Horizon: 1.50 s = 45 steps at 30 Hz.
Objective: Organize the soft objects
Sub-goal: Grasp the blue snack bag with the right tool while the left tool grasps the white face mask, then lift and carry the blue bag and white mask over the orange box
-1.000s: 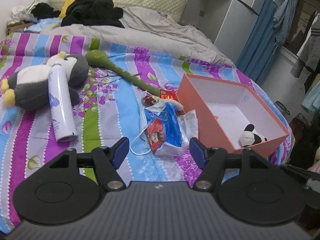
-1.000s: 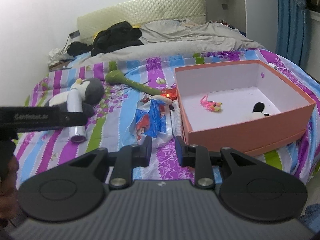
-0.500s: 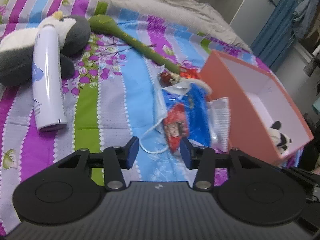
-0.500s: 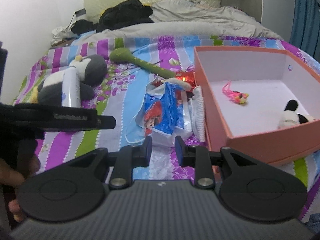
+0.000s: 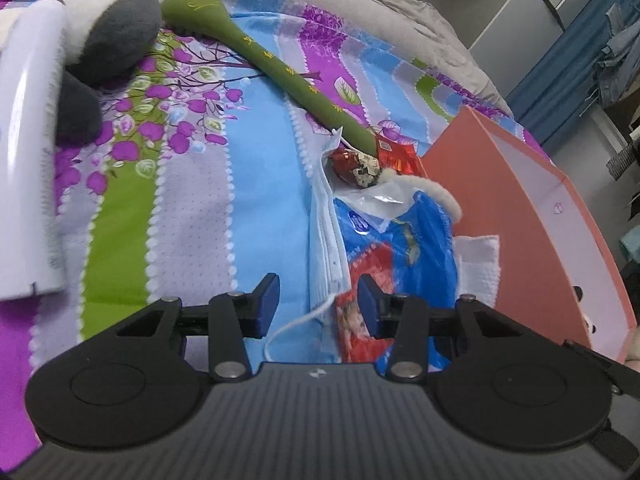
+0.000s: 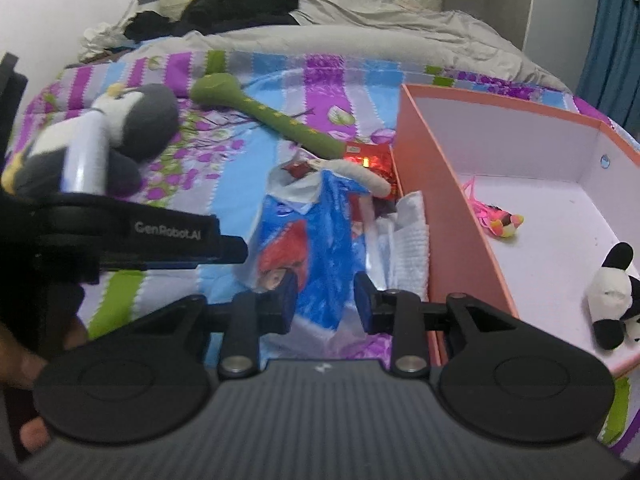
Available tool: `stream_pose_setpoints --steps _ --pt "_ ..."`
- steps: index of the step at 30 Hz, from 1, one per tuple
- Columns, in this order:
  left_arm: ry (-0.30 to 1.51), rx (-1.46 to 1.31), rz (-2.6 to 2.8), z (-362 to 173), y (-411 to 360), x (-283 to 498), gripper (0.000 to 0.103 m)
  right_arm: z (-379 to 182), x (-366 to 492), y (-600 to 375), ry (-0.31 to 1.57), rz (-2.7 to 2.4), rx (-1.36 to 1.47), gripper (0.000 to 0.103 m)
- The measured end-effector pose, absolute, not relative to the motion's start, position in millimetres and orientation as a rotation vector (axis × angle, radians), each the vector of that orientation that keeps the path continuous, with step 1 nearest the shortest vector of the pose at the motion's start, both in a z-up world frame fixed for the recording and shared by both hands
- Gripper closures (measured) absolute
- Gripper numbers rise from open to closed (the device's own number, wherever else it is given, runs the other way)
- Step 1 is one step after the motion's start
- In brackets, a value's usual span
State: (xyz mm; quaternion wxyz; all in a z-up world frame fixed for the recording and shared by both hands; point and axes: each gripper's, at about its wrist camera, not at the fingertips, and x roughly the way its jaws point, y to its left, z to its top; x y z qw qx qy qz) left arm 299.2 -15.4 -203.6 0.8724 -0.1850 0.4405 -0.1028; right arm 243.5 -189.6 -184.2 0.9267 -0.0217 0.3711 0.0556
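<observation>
**Both claws low over the soft clutter beside the box**

Left gripper (image 5: 318, 300) held apart, blue pads clear of everything; nothing pinched. Between and just beyond its fingers: the white ear loop and pleated edge of a pale blue face mask (image 5: 326, 236). Right-hand pad sits over the near end of a crinkled blue and red plastic bag (image 5: 396, 248), contact not determinable.

Right gripper (image 6: 326, 300) jaws opening, set over the lower end of the same bag (image 6: 308, 240); bag seen through the gap, pads not visibly pressing on it.

Bag lies on the striped purple, blue and green bedspread (image 5: 192, 216), touching a folded white cloth (image 6: 408, 236) that rests against the wall of the open salmon-pink cardboard box (image 6: 452, 216).

Noted from the left wrist only: the face mask along the bag's left edge; a long green plush stalk (image 5: 280, 68) running to a red foil packet (image 5: 396, 156); a white spray can (image 5: 28, 152) lying against a grey and white plush penguin (image 5: 108, 40).

Noted from the right wrist only: the box interior, holding a small pink toy (image 6: 498, 220) and a black and white plush panda (image 6: 612, 292); the left tool's black body at the frame's left with a hand (image 6: 24, 360) beneath it; grey duvet (image 6: 360, 40) and dark clothing (image 6: 240, 0) at the head of the bed.
</observation>
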Motion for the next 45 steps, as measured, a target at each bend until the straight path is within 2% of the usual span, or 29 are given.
stream_pose_setpoints --steps 4,6,8,9,10,12,14,16,34,45 --pt "0.928 -0.386 -0.220 -216.9 -19.8 315.8 0.054 -196.3 257.6 -188.7 0.773 0.100 -0.071 0.069" --pt "0.942 -0.393 -0.221 -223.6 -20.4 322.7 0.062 -201.8 262.4 -188.4 0.780 0.106 -0.074 0.069" --pt "0.956 -0.394 -0.223 -230.8 -21.4 328.7 0.081 -205.7 266.2 -188.8 0.778 0.106 -0.081 0.069" --pt "0.960 -0.394 -0.226 -233.9 -21.6 330.5 0.085 -207.1 268.4 -189.0 0.782 0.106 -0.081 0.069" --pt "0.965 -0.396 -0.227 -236.8 -21.5 331.4 0.094 -208.8 270.7 -189.8 0.792 0.113 -0.076 0.070" --pt "0.969 -0.410 -0.229 -240.0 -20.8 332.7 0.097 -212.5 273.3 -190.4 0.809 0.126 -0.061 0.072" --pt "0.968 -0.405 -0.221 -240.8 -21.3 332.8 0.100 -214.7 274.6 -188.9 0.828 0.139 -0.060 0.082" --pt "0.958 -0.404 -0.221 -239.0 -20.4 330.4 0.101 -212.2 272.6 -186.8 0.825 0.150 -0.065 0.099" --pt "0.836 -0.332 -0.104 -166.8 18.9 246.7 0.101 -161.2 218.8 -174.7 0.773 0.253 -0.018 0.099" --pt "0.836 -0.323 -0.002 -151.3 53.8 169.5 0.101 -159.3 180.3 -170.6 0.782 0.251 0.011 0.099"
